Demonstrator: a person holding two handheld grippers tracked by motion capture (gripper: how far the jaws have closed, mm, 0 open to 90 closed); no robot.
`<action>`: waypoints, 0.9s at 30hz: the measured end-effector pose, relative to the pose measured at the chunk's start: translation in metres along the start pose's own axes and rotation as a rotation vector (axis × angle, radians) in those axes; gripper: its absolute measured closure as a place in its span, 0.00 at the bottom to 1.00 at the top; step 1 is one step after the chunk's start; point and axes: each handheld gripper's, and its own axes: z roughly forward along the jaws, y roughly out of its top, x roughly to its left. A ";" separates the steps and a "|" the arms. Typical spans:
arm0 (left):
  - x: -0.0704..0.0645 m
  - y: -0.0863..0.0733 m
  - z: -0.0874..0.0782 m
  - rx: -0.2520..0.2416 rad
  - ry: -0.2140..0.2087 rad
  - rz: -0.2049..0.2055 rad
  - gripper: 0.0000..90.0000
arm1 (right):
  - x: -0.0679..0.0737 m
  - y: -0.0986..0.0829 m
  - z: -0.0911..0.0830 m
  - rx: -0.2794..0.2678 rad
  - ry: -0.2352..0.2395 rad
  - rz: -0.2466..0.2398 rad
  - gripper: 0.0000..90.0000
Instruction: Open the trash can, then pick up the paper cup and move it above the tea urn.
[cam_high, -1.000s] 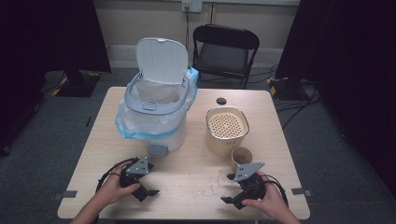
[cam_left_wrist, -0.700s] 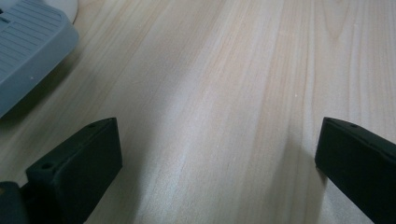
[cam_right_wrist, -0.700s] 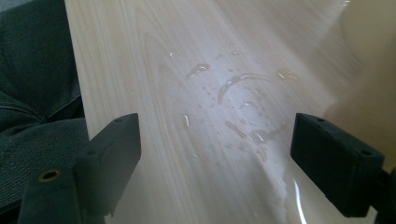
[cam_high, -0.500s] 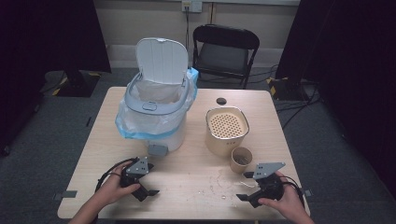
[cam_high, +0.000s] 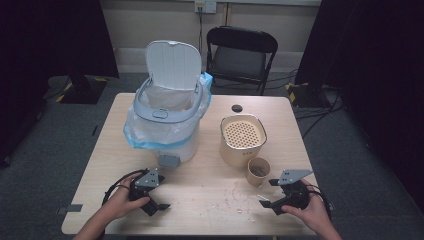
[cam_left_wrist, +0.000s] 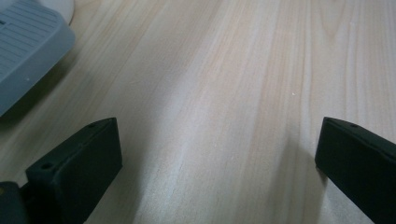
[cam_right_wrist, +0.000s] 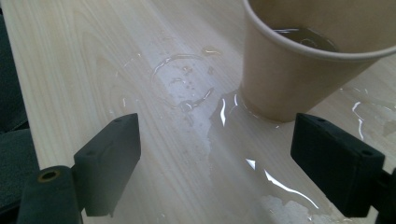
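A brown paper cup (cam_high: 258, 171) with liquid in it stands near the table's front right, in front of a beige canister (cam_high: 242, 134) with a perforated lid. In the right gripper view the cup (cam_right_wrist: 299, 60) is just ahead and to the right of my right gripper (cam_right_wrist: 217, 140), in a puddle of water (cam_right_wrist: 243, 140). That gripper (cam_high: 268, 194) is open and empty, with the cup outside its jaws. My left gripper (cam_high: 162, 195) rests open on the table at the front left. Bare wood lies between its jaws in the left gripper view (cam_left_wrist: 217, 135).
A white pedal bin (cam_high: 167, 117) with its lid up and a blue liner stands at the table's middle left; its grey pedal (cam_left_wrist: 28, 37) is near my left gripper. Spilled drops (cam_high: 235, 197) lie between the grippers. A small black disc (cam_high: 236, 108) lies far back. A black chair (cam_high: 240, 55) stands behind the table.
My right gripper has shifted to the right along the front edge and now sits below and right of the cup. The left gripper has not moved.
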 end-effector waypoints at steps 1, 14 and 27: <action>0.000 -0.001 0.001 -0.014 0.001 -0.002 0.00 | -0.001 0.000 0.000 0.001 -0.001 0.003 0.17; -0.003 -0.002 0.000 -0.013 -0.005 -0.002 0.00 | -0.012 0.001 0.011 -0.024 -0.022 0.024 0.16; -0.003 -0.002 0.000 -0.011 -0.006 -0.003 0.00 | -0.023 0.002 0.019 -0.078 -0.054 0.081 0.17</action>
